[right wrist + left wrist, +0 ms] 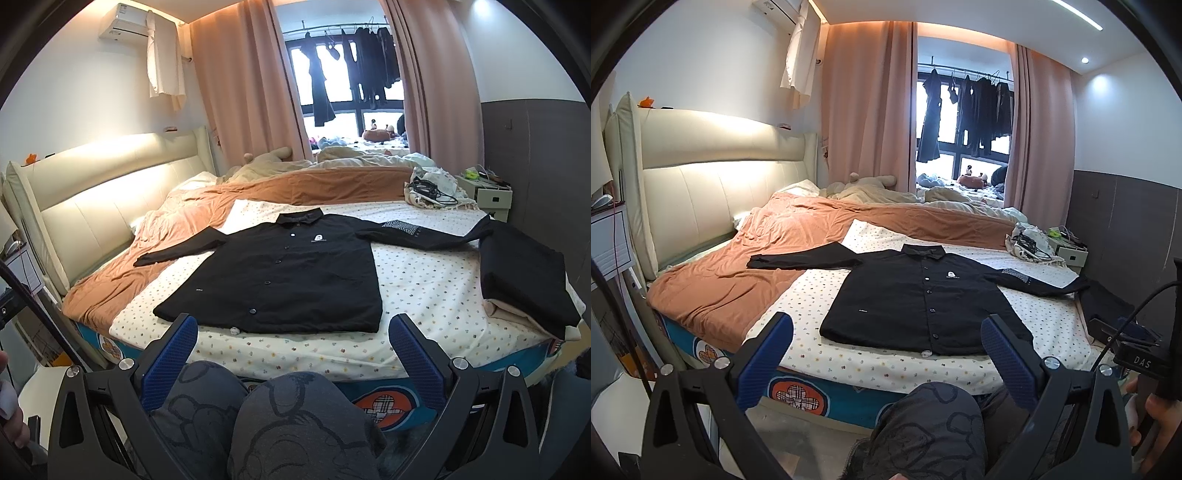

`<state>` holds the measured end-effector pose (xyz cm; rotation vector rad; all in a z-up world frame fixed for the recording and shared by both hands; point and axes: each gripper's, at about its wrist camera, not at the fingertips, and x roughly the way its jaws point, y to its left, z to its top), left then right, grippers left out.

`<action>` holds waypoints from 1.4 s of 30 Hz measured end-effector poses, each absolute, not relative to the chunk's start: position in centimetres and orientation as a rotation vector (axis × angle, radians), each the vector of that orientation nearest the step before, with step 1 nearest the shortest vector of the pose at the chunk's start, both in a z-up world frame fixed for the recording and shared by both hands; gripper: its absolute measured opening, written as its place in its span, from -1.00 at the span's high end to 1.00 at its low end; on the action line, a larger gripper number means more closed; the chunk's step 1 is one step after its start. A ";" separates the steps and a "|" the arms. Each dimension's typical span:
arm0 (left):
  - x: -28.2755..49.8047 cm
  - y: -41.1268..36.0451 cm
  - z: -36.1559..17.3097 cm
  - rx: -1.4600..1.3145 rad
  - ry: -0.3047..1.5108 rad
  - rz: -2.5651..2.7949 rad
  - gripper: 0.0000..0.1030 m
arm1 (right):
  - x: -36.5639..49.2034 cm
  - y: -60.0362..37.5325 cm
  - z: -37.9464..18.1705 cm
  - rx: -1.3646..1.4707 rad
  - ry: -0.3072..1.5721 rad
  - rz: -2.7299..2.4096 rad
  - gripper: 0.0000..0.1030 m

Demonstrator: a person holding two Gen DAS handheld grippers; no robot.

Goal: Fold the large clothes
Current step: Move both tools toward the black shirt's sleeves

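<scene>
The left gripper [886, 356] has its 2 blue-padded fingers [767, 354] spread wide apart, holding nothing, hovering short of the bed's near edge above the person's patterned grey knee [923, 424]. The right gripper [293, 354] is the same: 2 blue-padded fingers [412, 354] wide apart and empty, above both knees.

Just beyond the fingers, a black long-sleeved button-front shirt [916, 299] lies flat and face up on the cream dotted bedsheet [886, 365], near the foot of the bed. Its hem is nearest the grippers and its collar points away, toward the pink curtains [864, 103]. The body's long axis runs from hem to collar, away from the person; the 2 sleeves stretch out sideways across that axis, the left sleeve [798, 260] reaching onto a rumpled orange blanket [738, 273], the right sleeve [424, 234] reaching toward a stack of folded dark and beige clothes [524, 273] at the right side of the bed.

The fold appears not yet begun. A sound first move is probably for each gripper to pinch 1 sleeve near the cuff and lay it inward across the chest, keeping the cloth flat and the side edges parallel, then bring the hem up to the collar. The left sleeve may drag the blanket's folds, so lift it clear first.
</scene>
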<state>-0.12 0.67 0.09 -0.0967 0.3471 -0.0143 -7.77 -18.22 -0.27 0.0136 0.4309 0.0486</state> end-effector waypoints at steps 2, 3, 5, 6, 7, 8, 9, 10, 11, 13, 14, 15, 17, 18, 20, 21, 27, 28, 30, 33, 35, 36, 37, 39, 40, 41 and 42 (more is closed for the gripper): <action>0.8 1.0 -0.1 -0.103 0.358 -0.009 -1.00 | -6.9 -18.0 -0.3 0.014 0.440 0.051 -1.00; 1.1 1.1 -0.2 -0.105 0.362 -0.007 -1.00 | -6.5 -17.9 -0.4 0.014 0.445 0.053 -1.00; 2.0 1.5 -0.5 -0.110 0.374 0.001 -1.00 | -5.4 -17.7 -0.6 0.013 0.454 0.059 -1.00; 2.6 1.7 -0.6 -0.111 0.380 0.007 -1.00 | -4.8 -17.6 -0.6 0.013 0.460 0.060 -1.00; 3.2 1.9 -0.8 -0.114 0.386 0.016 -1.00 | -4.1 -17.5 -0.7 0.014 0.467 0.061 -1.00; 3.7 2.1 -0.9 -0.117 0.392 0.024 -1.00 | -3.4 -17.4 -0.8 0.018 0.472 0.063 -1.00; 4.2 2.3 -1.1 -0.123 0.398 0.031 -1.00 | -2.8 -17.4 -0.8 0.020 0.476 0.065 -1.00; 4.8 2.6 -1.2 -0.130 0.405 0.036 -1.00 | -2.0 -17.4 -0.8 0.022 0.483 0.067 -1.00; 5.3 2.9 -1.3 -0.134 0.409 0.042 -1.00 | -1.2 -17.3 -0.7 0.022 0.487 0.069 -1.00; 6.5 3.5 -1.3 -0.141 0.411 0.059 -1.00 | 0.3 -17.2 -0.4 0.022 0.490 0.071 -1.00; 7.0 3.8 -1.3 -0.143 0.410 0.064 -1.00 | 1.0 -17.2 -0.3 0.024 0.490 0.074 -1.00; 7.4 4.0 -1.3 -0.144 0.410 0.067 -1.00 | 1.7 -17.2 -0.2 0.024 0.490 0.076 -1.00; 8.7 4.4 -1.2 -0.143 0.412 0.078 -1.00 | 3.3 -16.9 0.1 0.021 0.491 0.082 -1.00; 9.3 4.7 -1.2 -0.142 0.412 0.081 -1.00 | 3.9 -16.7 0.1 0.020 0.491 0.083 -1.00; 11.0 5.1 -1.1 -0.143 0.419 0.090 -1.00 | 5.8 -16.4 0.2 0.018 0.502 0.085 -1.00; 11.5 5.4 -1.1 -0.144 0.421 0.092 -1.00 | 6.7 -16.4 0.1 0.018 0.506 0.087 -1.00; 16.3 6.9 -1.9 -0.139 0.462 0.107 -1.00 | 13.1 -15.3 0.1 0.034 0.527 0.091 -1.00; 17.1 7.3 -2.0 -0.141 0.471 0.114 -1.00 | 13.8 -15.0 0.1 0.035 0.528 0.094 -1.00; 18.3 8.1 -2.4 -0.147 0.483 0.129 -1.00 | 15.9 -14.3 0.0 0.033 0.536 0.102 -1.00; 20.0 9.3 -2.8 -0.152 0.498 0.156 -1.00 | 18.7 -13.1 -0.2 0.033 0.549 0.125 -1.00; 21.0 10.0 -3.1 -0.153 0.506 0.169 -1.00 | 20.6 -12.3 -0.3 0.026 0.556 0.145 -1.00; 21.8 10.5 -3.3 -0.154 0.513 0.179 -1.00 | 21.3 -12.1 -0.3 0.024 0.558 0.151 -1.00; 22.3 10.8 -3.4 -0.155 0.517 0.185 -1.00 | 22.4 -11.5 -0.4 0.021 0.560 0.162 -1.00; 23.4 11.5 -3.8 -0.153 0.529 0.192 -1.00 | 24.6 -11.2 -0.6 0.021 0.564 0.178 -1.00; 24.3 12.1 -4.0 -0.156 0.534 0.201 -1.00 | 25.7 -10.8 -0.7 0.019 0.566 0.182 -1.00; 24.9 12.6 -4.1 -0.163 0.537 0.207 -1.00 | 26.5 -10.7 -0.8 0.018 0.564 0.184 -1.00; 25.8 13.3 -4.4 -0.176 0.546 0.211 -1.00 | 27.6 -10.3 -1.0 0.017 0.563 0.190 -1.00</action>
